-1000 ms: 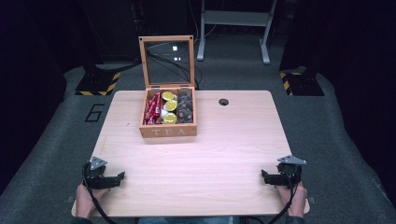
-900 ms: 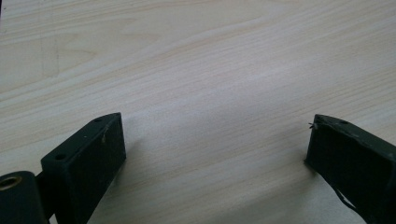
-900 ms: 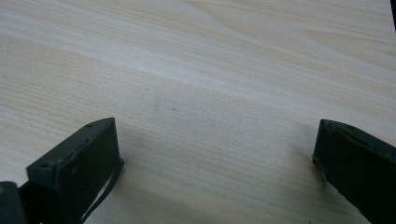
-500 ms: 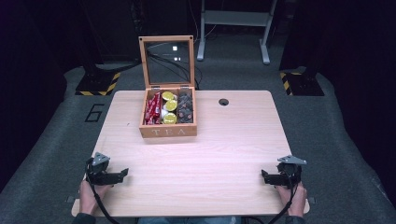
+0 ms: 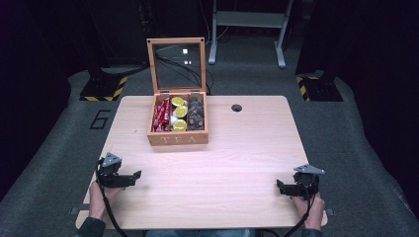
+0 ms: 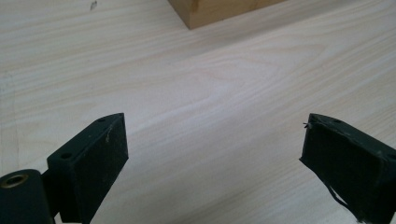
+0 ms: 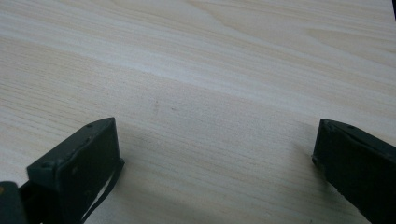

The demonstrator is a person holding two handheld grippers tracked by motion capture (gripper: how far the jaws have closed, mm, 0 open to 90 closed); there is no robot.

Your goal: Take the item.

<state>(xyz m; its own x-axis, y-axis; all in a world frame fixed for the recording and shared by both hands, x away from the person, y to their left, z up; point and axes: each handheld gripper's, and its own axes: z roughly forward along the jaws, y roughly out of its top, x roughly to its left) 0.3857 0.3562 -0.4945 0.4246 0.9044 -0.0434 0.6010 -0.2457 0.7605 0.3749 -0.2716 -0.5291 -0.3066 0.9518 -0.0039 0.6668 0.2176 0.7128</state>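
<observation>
A wooden tea box (image 5: 178, 139) marked TEA stands at the back middle of the table, its glass lid (image 5: 176, 64) raised upright. Inside lie red packets (image 5: 162, 115), yellow-topped pods (image 5: 179, 118) and dark pods (image 5: 195, 114) in separate compartments. My left gripper (image 5: 136, 175) rests at the front left of the table, jaws wide apart, nothing between them; a corner of the box (image 6: 219, 10) shows ahead of it. My right gripper (image 5: 279, 186) rests at the front right, open and empty above bare wood (image 7: 210, 93).
The light wooden table (image 5: 237, 153) has a round cable hole (image 5: 236, 107) at the back right. Dark floor surrounds it, with yellow-black striped bases (image 5: 104, 89) and a metal stand (image 5: 247, 29) behind. A hand holds each gripper near the front edge.
My left gripper has shifted slightly forward and to the right along the front left of the table. The right gripper stays where it was. The box is unchanged.
</observation>
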